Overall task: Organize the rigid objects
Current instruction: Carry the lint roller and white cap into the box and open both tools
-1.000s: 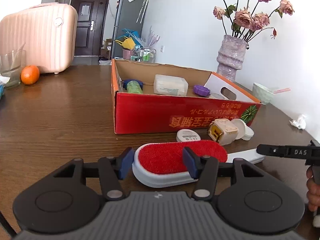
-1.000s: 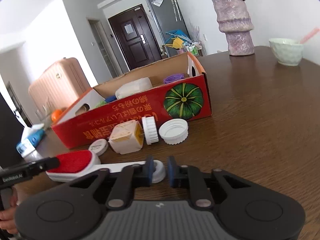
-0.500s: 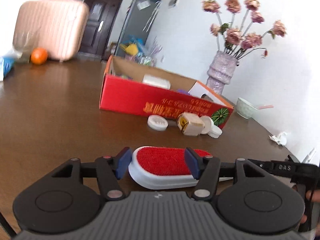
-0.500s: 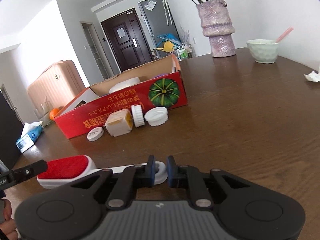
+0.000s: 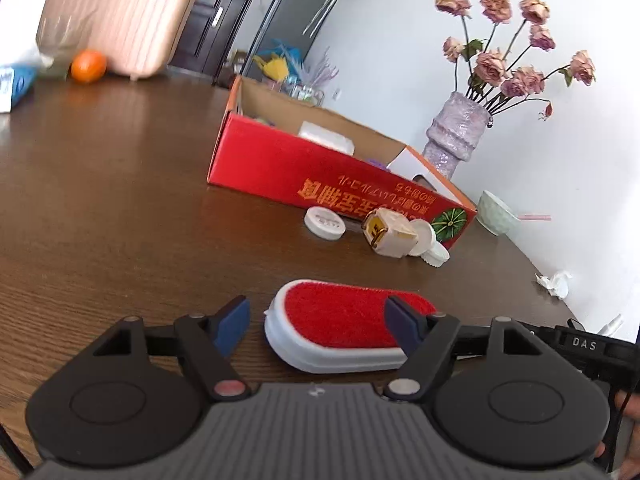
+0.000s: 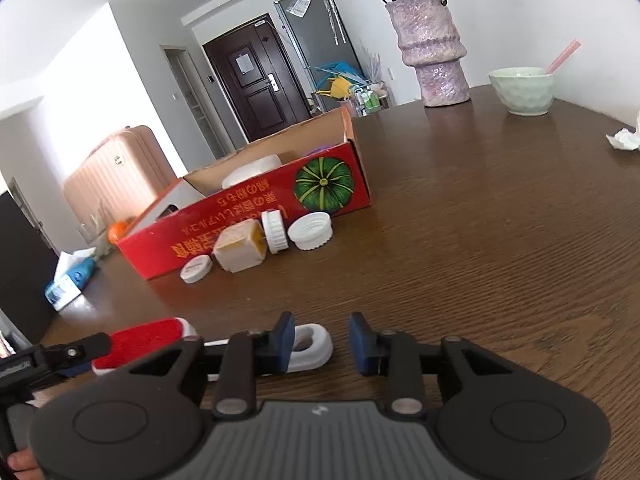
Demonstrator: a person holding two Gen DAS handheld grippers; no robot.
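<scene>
A white lint brush with a red pad point(image 5: 340, 320) lies on the brown table. My left gripper point(image 5: 318, 318) is open, its fingers either side of the red head with gaps. My right gripper point(image 6: 322, 342) is open around the brush's white handle end point(image 6: 314, 346); the red head point(image 6: 144, 338) shows at the left. The red cardboard box point(image 5: 320, 172) point(image 6: 256, 212) holds a white container and a purple lid. In front of it lie a white round cap point(image 5: 325, 222), a cream cube-shaped plug point(image 5: 386, 232) and white lids point(image 6: 310, 232).
A purple vase of dried roses point(image 5: 456, 140) and a pale green bowl point(image 6: 522, 90) stand behind the box. A crumpled tissue point(image 5: 554, 282) lies at the right. An orange point(image 5: 88, 65), a glass, a pink suitcase point(image 5: 116, 12) and a blue tissue pack point(image 6: 70, 282) are at the far left.
Both grippers pulled the brush back from the box toward the near edge. The right gripper, earlier shut on the handle end, has opened. The left gripper's fingers have spread wider.
</scene>
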